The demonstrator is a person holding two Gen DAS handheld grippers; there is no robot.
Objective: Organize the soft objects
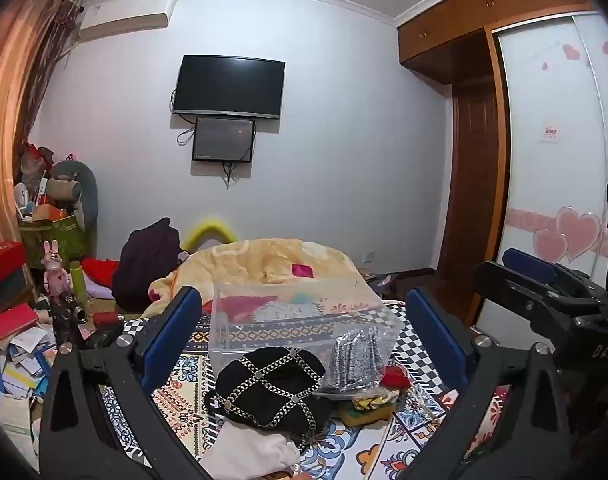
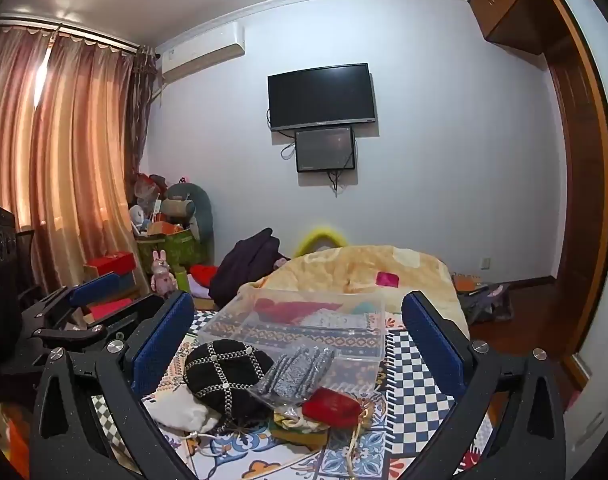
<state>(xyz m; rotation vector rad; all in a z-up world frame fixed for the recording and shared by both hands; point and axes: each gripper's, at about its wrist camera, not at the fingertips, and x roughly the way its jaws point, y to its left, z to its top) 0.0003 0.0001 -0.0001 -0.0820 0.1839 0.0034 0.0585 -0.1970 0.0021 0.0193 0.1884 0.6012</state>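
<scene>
A pile of soft things lies on the patterned bedspread (image 1: 416, 432): a black hat with a silver chain grid (image 1: 270, 384) (image 2: 224, 372), a grey glittery item in a clear bag (image 1: 354, 360) (image 2: 294, 374), a red pouch (image 2: 332, 402), a white cloth bag (image 1: 252, 452) (image 2: 180, 410) and a yellow-green piece (image 1: 364, 410). Behind them stands a clear plastic box (image 1: 232, 320) (image 2: 304, 320) with red and patterned cloth inside. My left gripper (image 1: 304, 332) is open and empty, above and before the pile. My right gripper (image 2: 300, 340) is open and empty too.
A beige blanket (image 1: 272, 258) (image 2: 360, 266) lies heaped behind the box. A dark garment (image 1: 148, 264) lies at its left. Boxes, papers and toys (image 1: 20, 320) clutter the floor at left. A wardrobe (image 1: 552, 160) stands at right. Each gripper shows in the other's view, the right gripper (image 1: 544, 280) and the left gripper (image 2: 84, 300).
</scene>
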